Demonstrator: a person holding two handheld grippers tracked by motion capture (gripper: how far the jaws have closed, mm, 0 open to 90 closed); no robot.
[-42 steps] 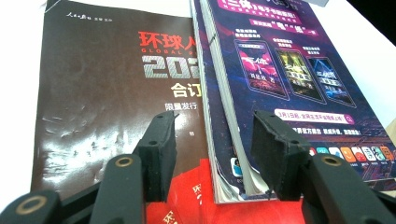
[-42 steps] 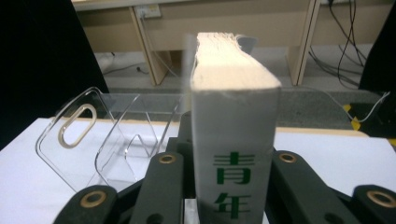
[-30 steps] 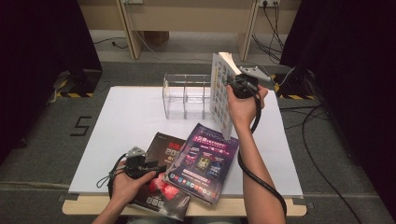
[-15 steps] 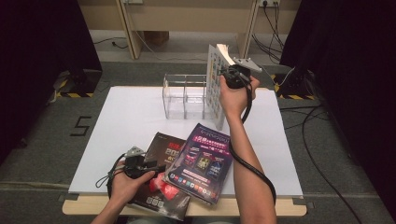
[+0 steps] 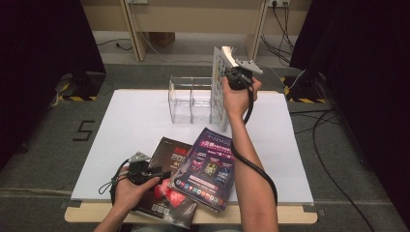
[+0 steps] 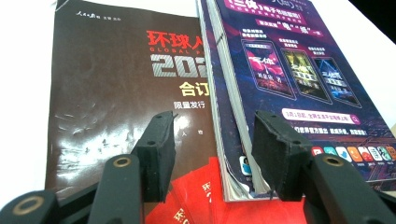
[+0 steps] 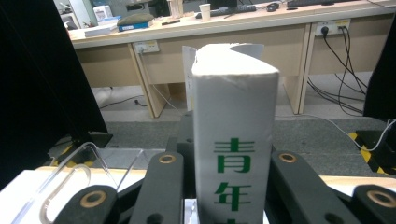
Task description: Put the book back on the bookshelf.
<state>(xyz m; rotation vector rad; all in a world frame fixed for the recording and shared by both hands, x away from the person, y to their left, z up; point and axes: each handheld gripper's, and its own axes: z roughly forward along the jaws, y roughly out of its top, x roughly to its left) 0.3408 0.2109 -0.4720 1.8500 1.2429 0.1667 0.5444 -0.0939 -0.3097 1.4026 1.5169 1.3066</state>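
Starting at the left of the high view, I see my left hand-held gripper (image 5: 162,173) low over the near edge of the white tabletop (image 5: 140,121), its jaws standing apart with nothing between them; from the left gripper view (image 6: 212,149) they hover just above two magazines, and I cannot tell whether the pads touch the paper. Under the left jaw lies the dark brown magazine (image 5: 169,186), its red lower part cut off at the bottom of the left gripper view and partly covered by my hand in the high view. Overlapping its right edge is the purple magazine (image 5: 209,168), whose stacked page edges show at the spine; its far right corner runs out of the left gripper view. Behind them, toward the far edge of the tabletop, stands the clear acrylic rack (image 5: 191,99), its dividers hard to make out against the white surface; how many compartments it has I cannot say for sure. Just beside its right end my right hand-held gripper (image 5: 227,72) holds a white magazine (image 5: 220,87) upright above the tabletop, jaws clamped on its spine. In the right gripper view the spine (image 7: 233,140) rises between the two black jaws with green characters on it, the lower ones cut off, and a curved corner of the rack (image 7: 79,177) shows at the lower left.
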